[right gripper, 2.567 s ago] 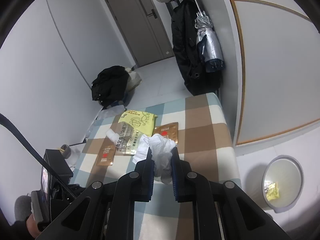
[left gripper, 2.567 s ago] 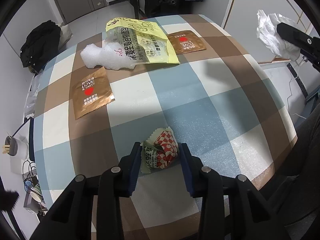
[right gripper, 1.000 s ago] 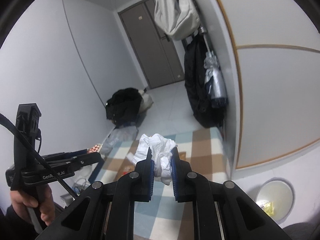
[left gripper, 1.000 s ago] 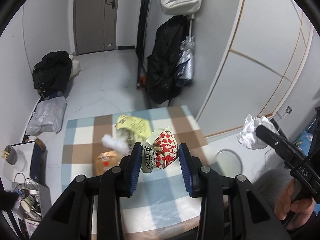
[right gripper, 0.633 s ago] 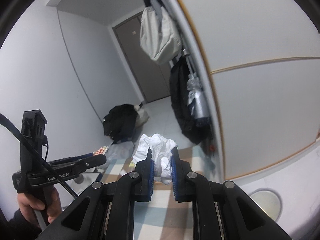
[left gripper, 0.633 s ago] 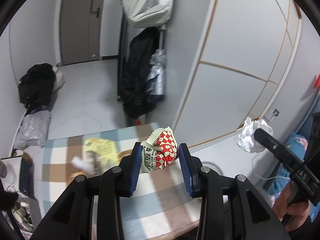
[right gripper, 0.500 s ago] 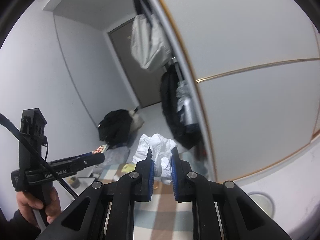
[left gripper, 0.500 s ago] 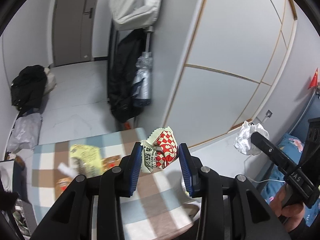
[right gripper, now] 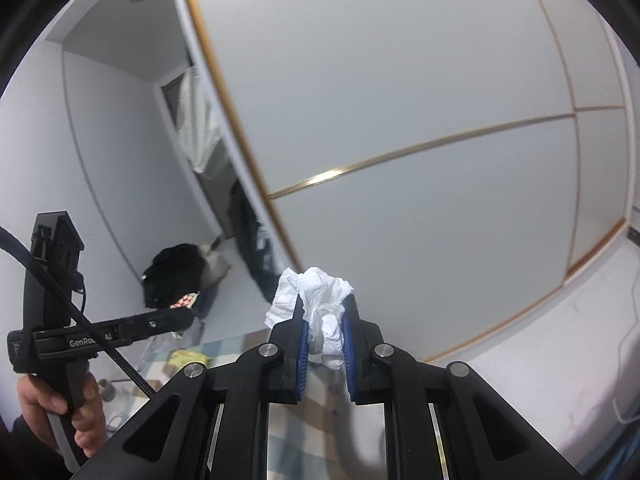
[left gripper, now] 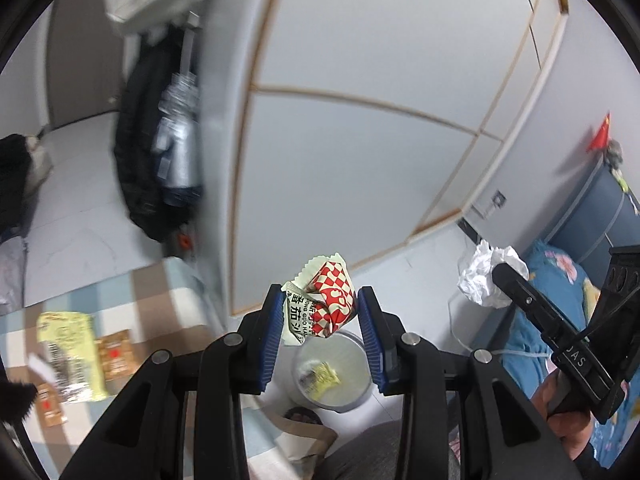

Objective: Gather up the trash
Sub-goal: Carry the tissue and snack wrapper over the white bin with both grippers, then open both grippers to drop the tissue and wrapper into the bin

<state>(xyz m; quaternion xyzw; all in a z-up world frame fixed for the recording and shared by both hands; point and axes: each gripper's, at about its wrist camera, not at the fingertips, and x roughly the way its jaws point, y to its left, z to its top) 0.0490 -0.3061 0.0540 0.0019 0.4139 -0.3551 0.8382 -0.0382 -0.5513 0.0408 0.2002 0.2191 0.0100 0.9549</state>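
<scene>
My left gripper is shut on a crumpled red-and-white checked wrapper, held in the air above a round grey trash bin on the floor; a yellow scrap lies inside the bin. My right gripper is shut on a crumpled white tissue. In the left wrist view the right gripper and its tissue hang at the right, off to the side of the bin. In the right wrist view the left gripper shows at the left, held by a hand.
The checked table lies at lower left with a yellow packet and brown sachets on it. A brown paper bag stands below the bin. White wall panels fill the background; dark coats hang at left, a blue bed at right.
Both grippers swung to the right, away from the table and toward the wall. The bin now sits right under the left gripper's fingers. Both grips are unchanged.
</scene>
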